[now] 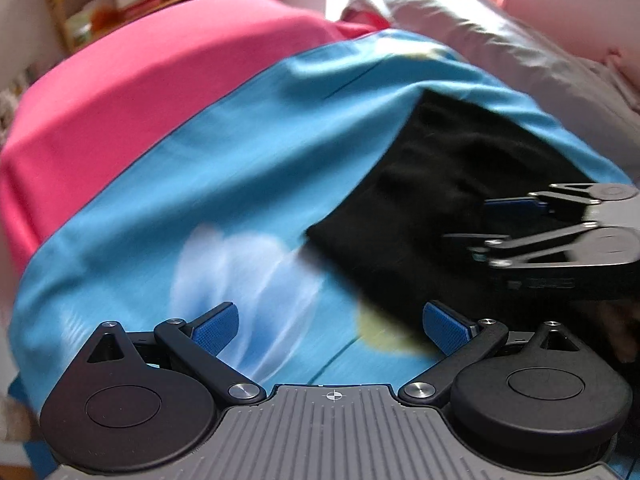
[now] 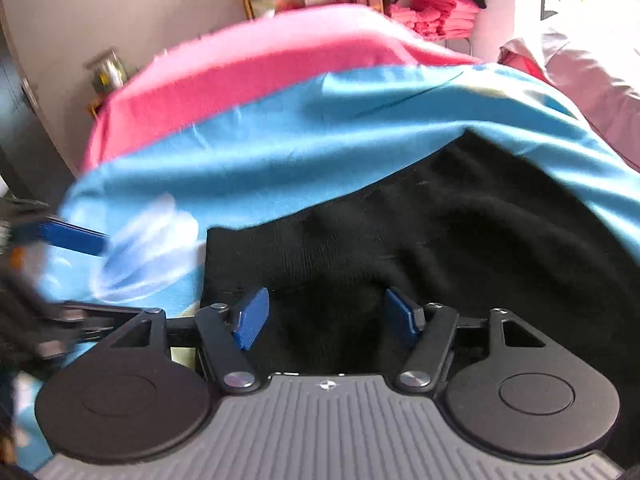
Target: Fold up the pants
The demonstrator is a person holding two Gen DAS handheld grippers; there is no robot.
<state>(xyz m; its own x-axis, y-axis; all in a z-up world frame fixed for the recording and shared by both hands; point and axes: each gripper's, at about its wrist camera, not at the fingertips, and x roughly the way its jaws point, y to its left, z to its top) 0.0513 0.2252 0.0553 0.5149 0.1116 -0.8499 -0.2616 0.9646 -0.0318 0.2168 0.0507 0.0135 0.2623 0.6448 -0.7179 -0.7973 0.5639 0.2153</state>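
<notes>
The black pants (image 2: 420, 248) are lying on the blue sheet (image 2: 280, 152) of the bed, beside a pink sheet (image 2: 240, 76). They appear gathered into a compact dark shape, though blur is hiding any fold lines, so the fold count cannot be told. The left gripper (image 1: 330, 326) is hovering over the blue sheet, jaws apart, holding nothing. The right gripper (image 2: 326, 312) is hanging over the pants, jaws apart, gripping nothing. Judged partway; further folding is likely remaining.
</notes>
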